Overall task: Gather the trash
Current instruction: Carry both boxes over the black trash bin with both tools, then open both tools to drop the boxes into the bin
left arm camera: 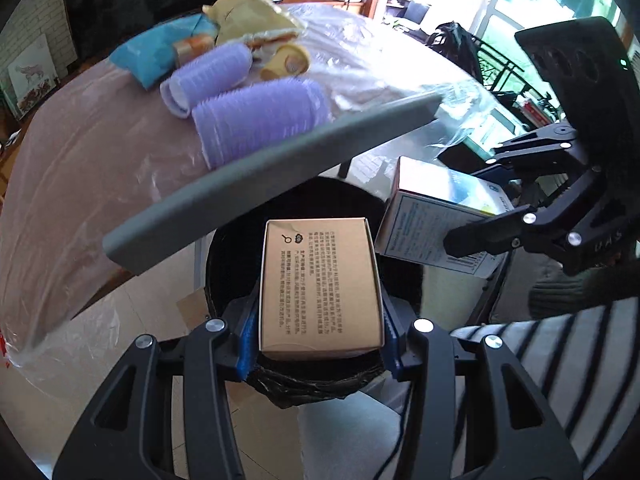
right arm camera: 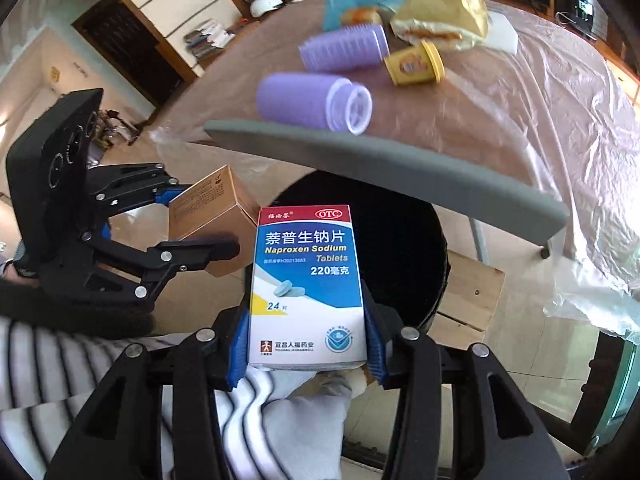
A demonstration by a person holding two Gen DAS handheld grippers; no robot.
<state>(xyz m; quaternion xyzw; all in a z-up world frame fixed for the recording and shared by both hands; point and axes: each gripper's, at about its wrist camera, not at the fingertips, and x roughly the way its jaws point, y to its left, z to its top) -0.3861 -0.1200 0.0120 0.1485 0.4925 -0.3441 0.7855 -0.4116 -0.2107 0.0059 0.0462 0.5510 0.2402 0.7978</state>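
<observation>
The brown box (left arm camera: 320, 284) sits tight between the blue pads of the left gripper (left arm camera: 318, 332), right above the round black bin (left arm camera: 320, 376). The blue and white pill box (right arm camera: 306, 284) is squeezed the same way in the right gripper (right arm camera: 306, 356), and it hangs over the bin too, just beside the brown box. The two boxes are close together but I cannot tell if they touch.

The bin has a black bag in it. I cannot see the bottom, because it is all dark inside and the boxes cover much of the opening. The near rim shows only as crinkled bag under the brown box.

A gray table edge (right arm camera: 400, 168) runs across above the bin and hides the far part of its rim. The table (left arm camera: 100, 152) is covered with clear plastic sheet that hangs down at the sides. On top, well back from the edge, lie two purple hair rollers (left arm camera: 260, 120), a small yellow cup (right arm camera: 416, 63) on its side, a yellow wrapper with bread in it (right arm camera: 444, 12) and a blue packet (left arm camera: 148, 56). The nearer roller lies close to the table edge.

A striped sleeve (right arm camera: 60, 368) shows low down beside the grippers. The space between the table edge and the grippers is open, with the bin's mouth right under both boxes.
</observation>
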